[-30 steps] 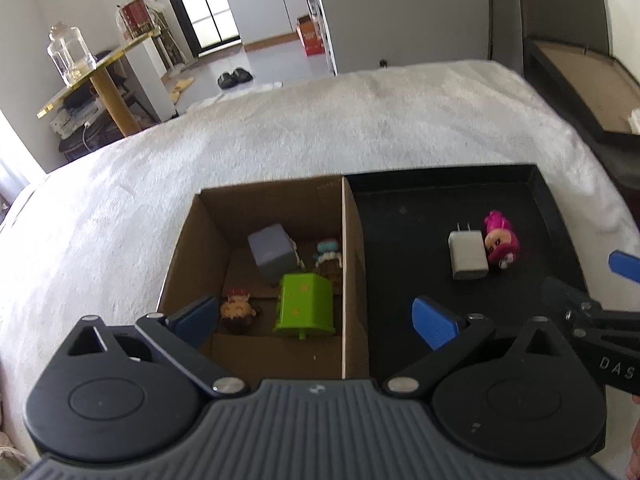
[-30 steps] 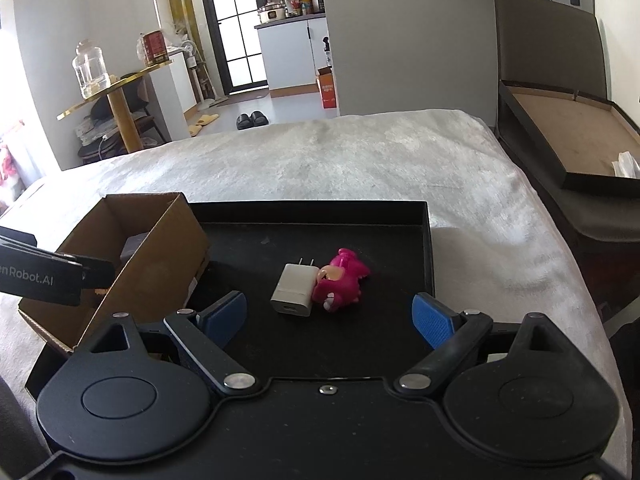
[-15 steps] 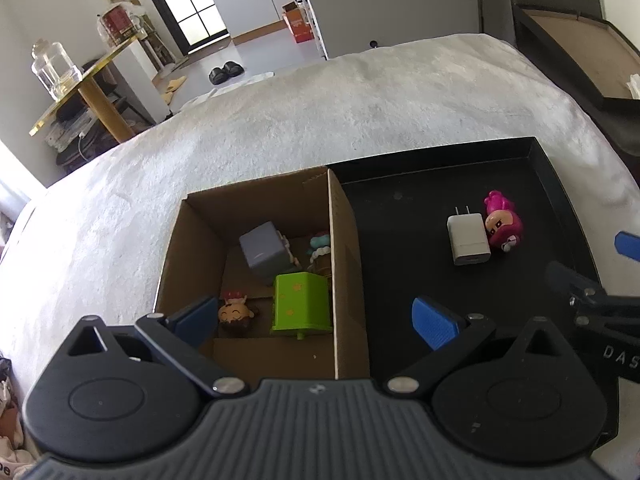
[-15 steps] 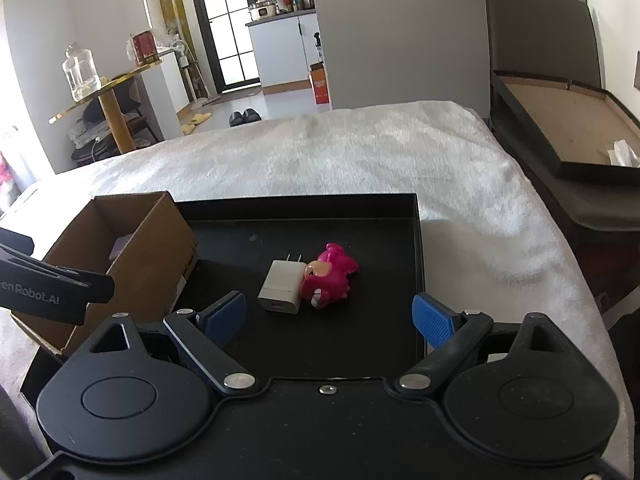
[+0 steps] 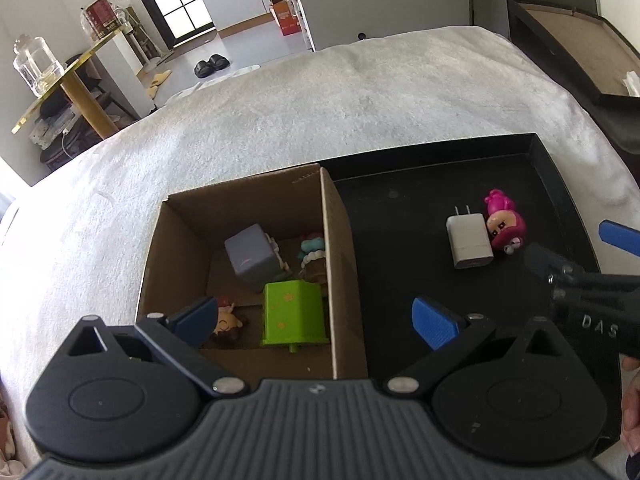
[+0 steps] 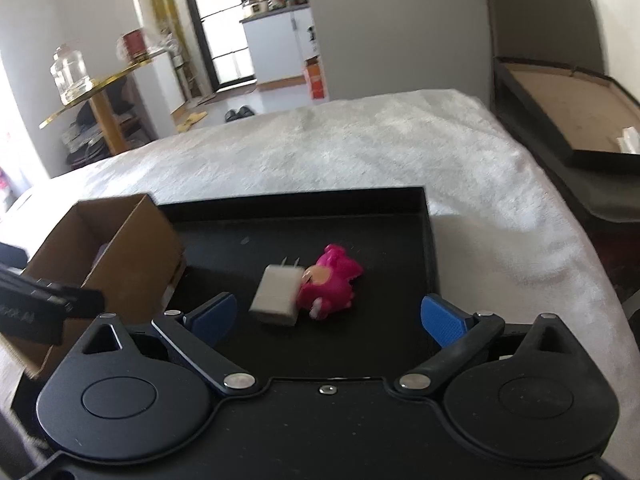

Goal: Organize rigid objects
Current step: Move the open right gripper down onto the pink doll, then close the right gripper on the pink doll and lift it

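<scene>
both claws wide open, empty, over fuzzy white bed
boxy white charger (image 6: pixel 277 294) touches glossy pink figurine (image 6: pixel 331 282) on flat black tray (image 6: pixel 429 216); cardboard box (image 5: pixel 343 264) alongside.

L wrist: steep down, over box (image 5: pixel 248 216) | R wrist: shallower | shared: tray (image 6: pixel 429 216)

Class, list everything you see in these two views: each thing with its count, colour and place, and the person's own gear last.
cardboard box: one, brown, on the white cover, left of the tray
grey cube: one, in the box
green block: one, in the box, near side
small figures: two, one teal-topped by the box's right wall, one smiling at the near left
tray: one, black, beside the box
charger plug: one, white, on the tray
pink figure: one, lying against the plug
glass jar: one, clear, on the gold side table
left hand-held gripper: open, over the box
right hand-held gripper: open, over the tray
</scene>
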A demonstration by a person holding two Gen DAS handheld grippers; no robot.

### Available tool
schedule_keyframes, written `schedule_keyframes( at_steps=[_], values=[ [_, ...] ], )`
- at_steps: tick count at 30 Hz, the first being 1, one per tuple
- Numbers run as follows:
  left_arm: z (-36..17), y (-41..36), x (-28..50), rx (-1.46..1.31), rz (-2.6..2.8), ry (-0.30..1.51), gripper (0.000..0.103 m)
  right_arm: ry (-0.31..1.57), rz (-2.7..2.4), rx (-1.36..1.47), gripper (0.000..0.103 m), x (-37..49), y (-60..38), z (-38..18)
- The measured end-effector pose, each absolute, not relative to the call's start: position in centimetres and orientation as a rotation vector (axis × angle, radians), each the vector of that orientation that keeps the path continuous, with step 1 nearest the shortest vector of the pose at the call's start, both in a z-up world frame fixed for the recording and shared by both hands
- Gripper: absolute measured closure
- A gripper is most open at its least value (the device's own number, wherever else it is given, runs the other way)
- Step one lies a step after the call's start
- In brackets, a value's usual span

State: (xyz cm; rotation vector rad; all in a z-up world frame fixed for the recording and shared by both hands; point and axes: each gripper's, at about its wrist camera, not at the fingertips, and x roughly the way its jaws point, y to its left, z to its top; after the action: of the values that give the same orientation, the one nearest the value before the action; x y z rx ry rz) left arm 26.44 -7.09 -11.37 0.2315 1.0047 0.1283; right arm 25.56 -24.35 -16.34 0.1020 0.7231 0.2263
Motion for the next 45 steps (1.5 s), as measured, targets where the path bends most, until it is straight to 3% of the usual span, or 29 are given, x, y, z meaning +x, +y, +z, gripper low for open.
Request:
schedule_keyframes(
  at_steps=[3, 21, 22, 24, 45],
  values=[
    [-11.3, -6.8, 26.8, 0.246, 0.132, 0.986, 0.001, 0.740, 0.220, 0.123, 0.026, 26.4, -24.4, -16.8],
    [-12.6, -6.9, 29.7, 0.334, 0.146, 0.986, 0.001, 0.777, 0.209, 0.155, 0.048, 29.7, -23.0, -19.5],
    [-12.6, -6.9, 29.7, 0.334, 0.147, 0.983, 0.001, 0.779, 0.207, 0.152, 0.051, 29.8, -23.0, -19.7],
    [-12.6, -6.9, 29.7, 0.326, 0.151, 0.979, 0.001, 0.801, 0.211, 0.155, 0.065, 30.0, -23.2, -20.1],
    [-11.6, -7.9, 26.7, 0.313, 0.134, 1.006, 0.001, 0.884, 0.148, 0.079, 0.066, 26.1, -24.9, -19.5]
  ],
)
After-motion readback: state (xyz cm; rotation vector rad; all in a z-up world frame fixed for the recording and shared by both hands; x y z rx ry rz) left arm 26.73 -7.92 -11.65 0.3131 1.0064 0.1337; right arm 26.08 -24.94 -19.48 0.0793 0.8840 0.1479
